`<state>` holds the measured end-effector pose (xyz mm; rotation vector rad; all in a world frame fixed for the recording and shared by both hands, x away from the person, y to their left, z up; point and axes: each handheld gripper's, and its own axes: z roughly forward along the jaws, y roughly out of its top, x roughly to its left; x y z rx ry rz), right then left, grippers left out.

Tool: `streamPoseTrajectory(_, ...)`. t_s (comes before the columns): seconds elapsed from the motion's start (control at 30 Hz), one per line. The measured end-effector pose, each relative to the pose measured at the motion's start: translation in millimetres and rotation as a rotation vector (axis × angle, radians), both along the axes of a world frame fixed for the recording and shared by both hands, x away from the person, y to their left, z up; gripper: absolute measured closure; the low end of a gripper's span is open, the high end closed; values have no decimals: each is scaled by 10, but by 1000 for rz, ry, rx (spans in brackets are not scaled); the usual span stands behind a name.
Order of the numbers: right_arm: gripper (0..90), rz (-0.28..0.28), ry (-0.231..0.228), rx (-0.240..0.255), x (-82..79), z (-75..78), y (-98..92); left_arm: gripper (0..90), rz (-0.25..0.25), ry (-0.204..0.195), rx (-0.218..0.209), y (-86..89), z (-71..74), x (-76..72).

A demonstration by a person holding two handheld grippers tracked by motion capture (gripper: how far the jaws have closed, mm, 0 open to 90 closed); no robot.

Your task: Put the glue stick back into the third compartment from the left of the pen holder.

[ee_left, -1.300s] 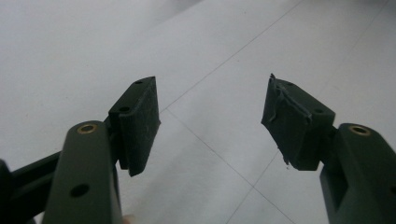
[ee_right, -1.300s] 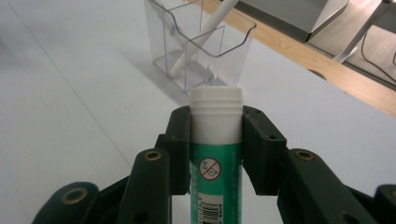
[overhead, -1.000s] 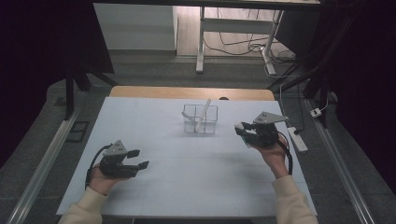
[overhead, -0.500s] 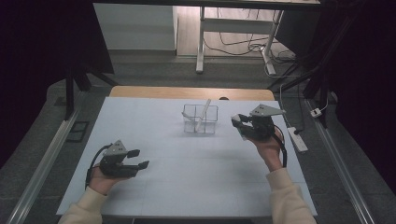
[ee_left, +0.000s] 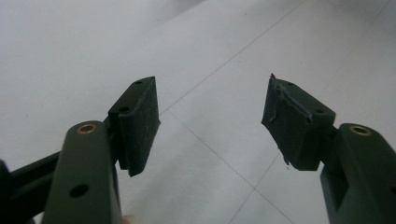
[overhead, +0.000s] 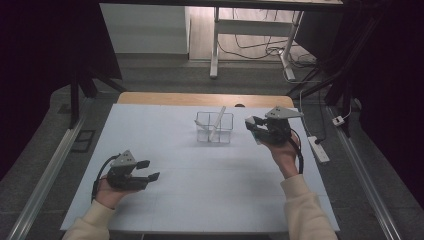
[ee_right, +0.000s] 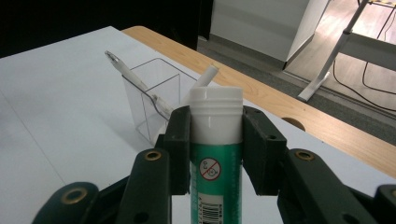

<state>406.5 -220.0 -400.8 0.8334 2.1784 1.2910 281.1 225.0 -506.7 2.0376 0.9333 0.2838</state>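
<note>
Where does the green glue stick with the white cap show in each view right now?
High view: the glue stick sits right of centre, clamped in the right tool, just right of the clear organiser.
Left gripper view: not in it; open left tool over the white table.
Right gripper view: bottom centre, upright between the jaws.
Shared landmark: the clear organiser holding pens.

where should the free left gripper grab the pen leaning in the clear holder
Take the pen by its upper end, which sticks out above the rim of the clear holder. Come from above, jaws either side of the shaft. It leans, so tilt the left gripper to match; the lower part sits behind the holder's walls. The right gripper is beside the holder, shut on a glue stick.
</note>
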Motion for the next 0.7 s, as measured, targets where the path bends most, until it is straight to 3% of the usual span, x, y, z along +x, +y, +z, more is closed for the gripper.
streamPoseTrajectory(0.7,642,-2,-6,29,169,37,167,359,1,5,-1,7,-9,4)
